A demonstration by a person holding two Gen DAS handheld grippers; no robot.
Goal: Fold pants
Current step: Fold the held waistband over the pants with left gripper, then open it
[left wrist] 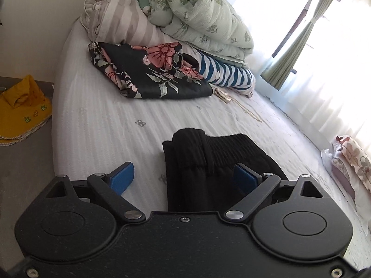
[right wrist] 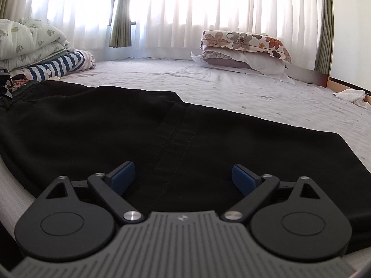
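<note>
Black pants (left wrist: 204, 169) lie on the white bed sheet (left wrist: 104, 127). In the left wrist view their ribbed waistband end points away from me. My left gripper (left wrist: 183, 176) is open, hovering over that end, with the blue pads (left wrist: 123, 178) wide apart. In the right wrist view the pants (right wrist: 116, 127) spread flat across the bed, a stitched seam running down the middle. My right gripper (right wrist: 183, 176) is open just above the fabric near the bed's near edge, empty.
Folded floral black cloth (left wrist: 150, 71), a blue-striped garment (left wrist: 225, 74) and piled quilts (left wrist: 197, 16) sit at the bed's far end. A yellow cloth (left wrist: 20, 106) lies on the floor. Floral pillows (right wrist: 245, 48) rest by the curtained window (right wrist: 185, 9).
</note>
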